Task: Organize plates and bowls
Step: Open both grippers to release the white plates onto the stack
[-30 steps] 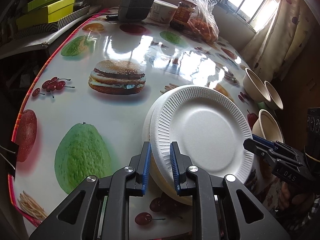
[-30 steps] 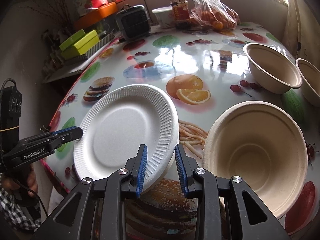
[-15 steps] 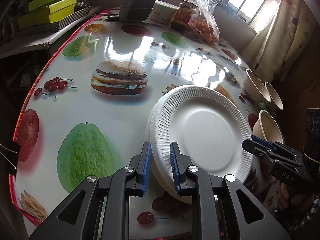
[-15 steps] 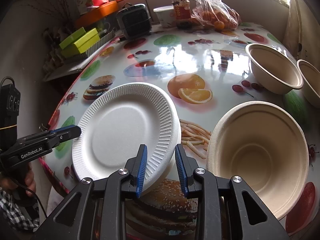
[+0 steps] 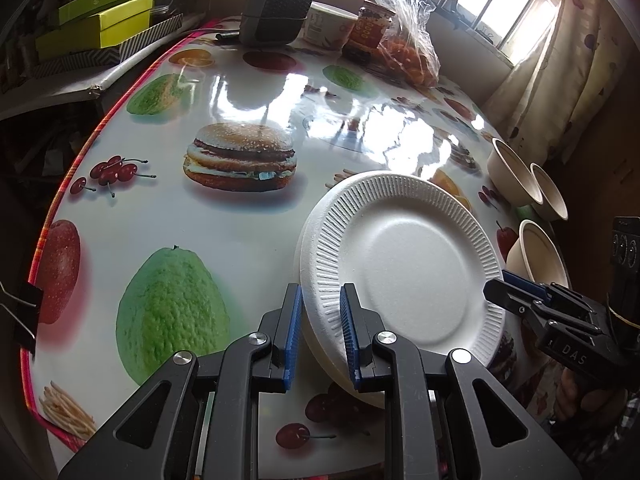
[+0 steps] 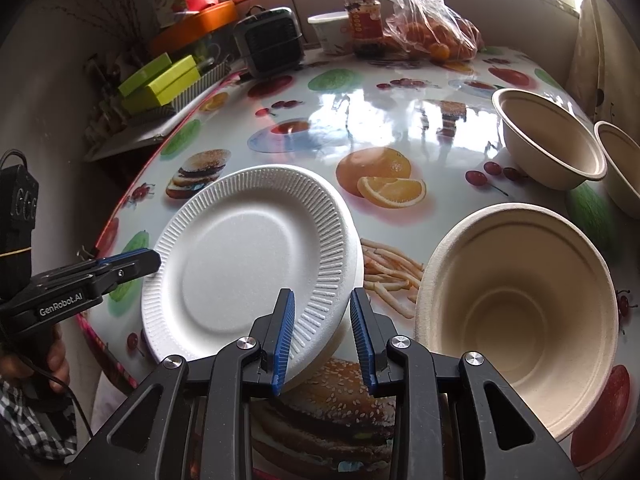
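A small stack of white foam plates (image 5: 404, 264) lies near the front edge of the food-print table (image 5: 240, 232). My left gripper (image 5: 320, 294) is shut on the stack's near-left rim. In the right wrist view the plates (image 6: 248, 248) sit left of centre, with my right gripper (image 6: 322, 298) shut on their near-right rim. Each gripper shows in the other's view: the right gripper (image 5: 491, 286) at the plates' right edge, the left gripper (image 6: 154, 258) at their left edge. Three beige paper bowls stand apart on the right: a near bowl (image 6: 520, 312), a middle bowl (image 6: 552, 140) and a far bowl (image 6: 624, 172).
At the table's far end stand a dark small heater (image 5: 276, 12), a white cup (image 5: 328, 24), a jar (image 5: 370, 28) and a plastic bag of oranges (image 5: 408, 56). Green boxes (image 5: 96, 24) rest on a shelf to the left. A curtain (image 5: 560, 72) hangs on the right.
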